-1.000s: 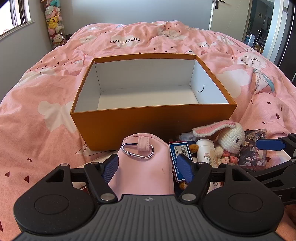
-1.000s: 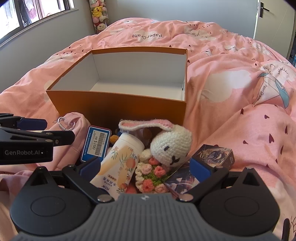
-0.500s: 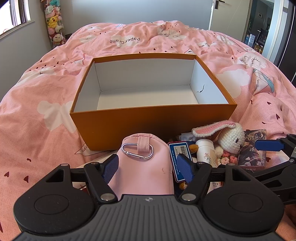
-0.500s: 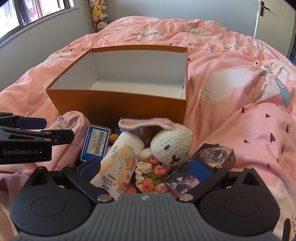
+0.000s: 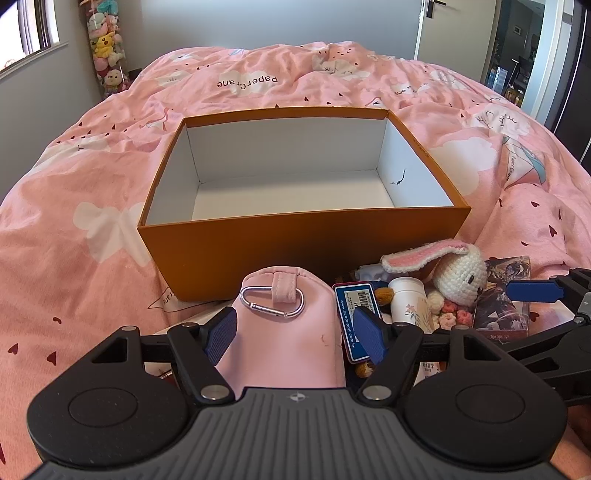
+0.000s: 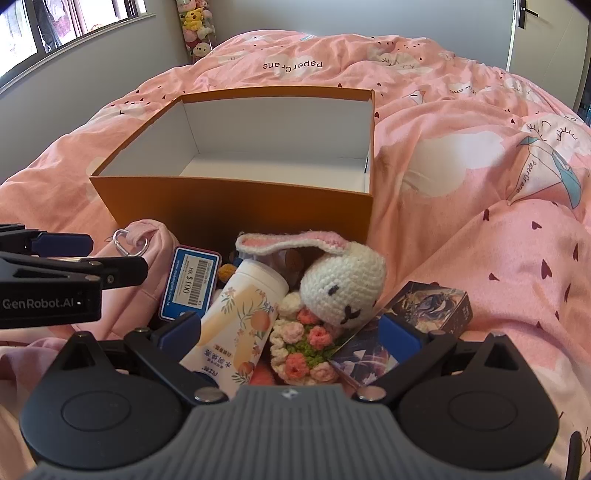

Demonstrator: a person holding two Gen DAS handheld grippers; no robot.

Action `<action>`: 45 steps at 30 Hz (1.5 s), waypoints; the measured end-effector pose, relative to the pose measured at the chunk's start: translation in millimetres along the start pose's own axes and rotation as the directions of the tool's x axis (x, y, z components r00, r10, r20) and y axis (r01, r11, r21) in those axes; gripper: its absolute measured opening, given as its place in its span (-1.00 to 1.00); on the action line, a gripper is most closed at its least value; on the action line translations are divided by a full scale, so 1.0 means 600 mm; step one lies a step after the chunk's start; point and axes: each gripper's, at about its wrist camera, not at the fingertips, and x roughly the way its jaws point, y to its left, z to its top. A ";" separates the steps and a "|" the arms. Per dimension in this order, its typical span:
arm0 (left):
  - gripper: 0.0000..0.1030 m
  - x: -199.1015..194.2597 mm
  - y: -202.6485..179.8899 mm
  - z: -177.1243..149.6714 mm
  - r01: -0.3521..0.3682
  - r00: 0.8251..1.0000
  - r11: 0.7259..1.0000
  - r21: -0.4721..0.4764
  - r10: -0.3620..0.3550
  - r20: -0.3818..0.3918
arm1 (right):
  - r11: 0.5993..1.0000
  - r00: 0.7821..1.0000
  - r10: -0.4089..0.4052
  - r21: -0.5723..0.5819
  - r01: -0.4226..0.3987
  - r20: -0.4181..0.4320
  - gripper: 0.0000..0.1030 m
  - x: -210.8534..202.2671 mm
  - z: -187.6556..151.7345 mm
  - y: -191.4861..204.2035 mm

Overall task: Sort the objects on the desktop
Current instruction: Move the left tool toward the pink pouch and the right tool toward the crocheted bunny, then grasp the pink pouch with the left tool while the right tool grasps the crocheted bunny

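An open orange box (image 5: 303, 254) (image 6: 236, 201) with a white, bare inside sits on the pink bed. In front of it lies a pile: a pink pouch (image 5: 284, 343) (image 6: 147, 266) with a silver carabiner, a blue price card (image 5: 351, 314) (image 6: 190, 282), a white floral bottle (image 6: 240, 321) (image 5: 408, 306), a crocheted rabbit (image 6: 341, 284) (image 5: 460, 273) with a flower bouquet, and a dark printed card box (image 6: 434, 306) (image 5: 504, 295). My left gripper (image 5: 295, 334) is open, its fingers either side of the pouch. My right gripper (image 6: 291, 338) is open, straddling the bottle and bouquet.
The pink duvet (image 5: 74, 229) rises in folds around the box. A tube of plush toys (image 5: 105, 48) stands in the far left corner by a window. A door (image 5: 432, 26) and doorway are at the far right.
Almost nothing has moved; both grippers stay open over the pile, with only a slight shift of the right view.
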 end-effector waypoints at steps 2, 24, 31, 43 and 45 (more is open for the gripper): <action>0.59 0.000 -0.002 0.002 0.000 1.000 1.000 0.000 0.000 0.000 | 1.000 1.000 0.000 0.001 0.000 -0.001 0.99 0.000 -0.001 0.000; 0.14 -0.015 -0.024 0.023 0.118 0.993 0.991 0.059 -0.119 0.008 | 0.995 1.000 -0.012 0.096 0.012 0.001 0.43 -0.003 0.007 -0.042; 0.05 -0.002 -0.023 0.030 0.122 0.992 0.990 0.067 -0.120 -0.022 | 0.992 1.000 0.023 0.126 -0.021 -0.015 0.42 0.019 0.022 -0.062; 0.24 0.009 0.031 0.022 0.028 0.993 0.999 0.034 -0.024 -0.116 | 0.993 0.998 0.030 0.117 -0.024 -0.055 0.43 0.078 0.037 -0.065; 0.25 0.013 0.046 0.017 0.032 0.991 0.999 -0.005 -0.033 -0.133 | 0.993 0.998 0.015 0.116 -0.009 -0.056 0.43 0.084 0.037 -0.066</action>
